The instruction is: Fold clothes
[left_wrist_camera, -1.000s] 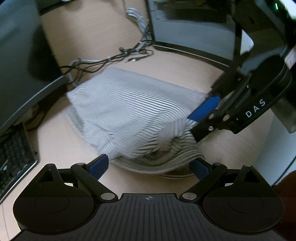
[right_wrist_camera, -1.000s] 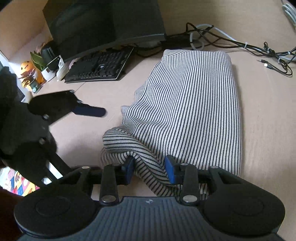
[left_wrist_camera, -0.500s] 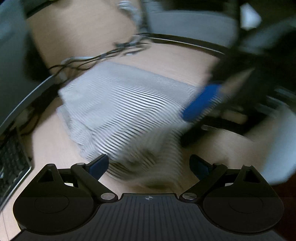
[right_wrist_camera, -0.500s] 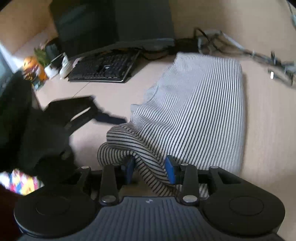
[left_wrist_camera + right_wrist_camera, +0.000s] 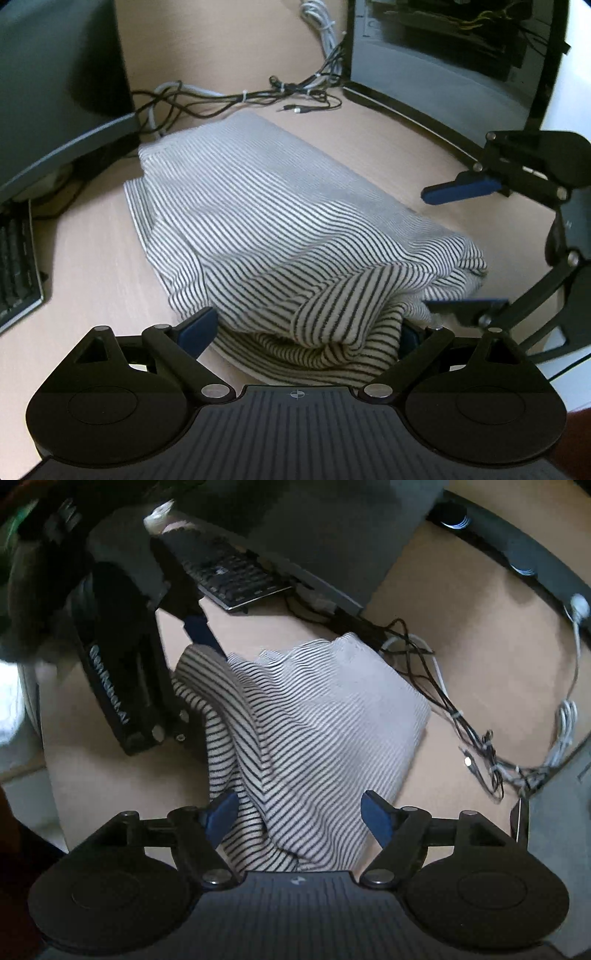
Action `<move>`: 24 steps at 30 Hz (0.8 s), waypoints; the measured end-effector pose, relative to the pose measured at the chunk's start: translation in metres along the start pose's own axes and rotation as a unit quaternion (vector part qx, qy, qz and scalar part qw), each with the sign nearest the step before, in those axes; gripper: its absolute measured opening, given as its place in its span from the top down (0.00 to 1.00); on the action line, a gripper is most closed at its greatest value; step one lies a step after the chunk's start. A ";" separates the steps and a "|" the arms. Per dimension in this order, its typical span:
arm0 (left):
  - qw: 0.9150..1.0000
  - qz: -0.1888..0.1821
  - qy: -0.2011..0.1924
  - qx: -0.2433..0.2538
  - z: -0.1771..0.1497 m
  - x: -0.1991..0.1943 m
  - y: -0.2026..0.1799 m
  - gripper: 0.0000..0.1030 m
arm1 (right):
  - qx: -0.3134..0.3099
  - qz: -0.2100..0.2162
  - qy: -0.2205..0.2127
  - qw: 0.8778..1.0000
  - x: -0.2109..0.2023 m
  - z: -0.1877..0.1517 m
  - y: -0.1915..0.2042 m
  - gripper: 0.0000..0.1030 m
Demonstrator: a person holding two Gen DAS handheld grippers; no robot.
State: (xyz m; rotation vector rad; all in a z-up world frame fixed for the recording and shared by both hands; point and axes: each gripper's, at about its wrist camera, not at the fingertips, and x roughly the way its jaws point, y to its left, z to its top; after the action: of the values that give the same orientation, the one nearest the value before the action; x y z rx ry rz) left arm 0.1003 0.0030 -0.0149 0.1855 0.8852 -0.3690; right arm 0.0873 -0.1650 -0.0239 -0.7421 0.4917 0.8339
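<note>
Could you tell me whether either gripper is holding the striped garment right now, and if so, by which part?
Neither holds it. The right gripper has just opened over the striped garment; the left gripper is open around its bunched near edge.

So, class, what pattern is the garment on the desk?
Thin dark stripes on white garment, clearest in the left wrist view.

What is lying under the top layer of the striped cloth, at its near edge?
Under the striped cloth's raised fold, more striped layers rest on the desk. Anything deeper is covered.
</note>
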 end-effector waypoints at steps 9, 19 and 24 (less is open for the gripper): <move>0.999 -0.015 -0.011 -0.029 0.002 -0.006 0.008 0.05 | -0.076 0.020 -0.015 0.997 -0.004 0.008 0.027 0.20; 0.991 -0.079 -0.062 -0.087 -0.019 -0.054 0.054 0.06 | -0.096 -0.028 0.042 0.994 0.028 0.028 0.025 0.66; 0.981 -0.104 -0.102 -0.126 -0.013 -0.070 0.106 0.06 | -0.075 -0.002 0.085 0.994 0.009 0.048 0.023 0.68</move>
State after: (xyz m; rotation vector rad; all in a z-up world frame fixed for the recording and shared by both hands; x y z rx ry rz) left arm 0.0922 0.1209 0.0324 -0.1774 0.7414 -0.4569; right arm 0.0792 -0.1148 -0.0073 -0.9576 0.5823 0.8135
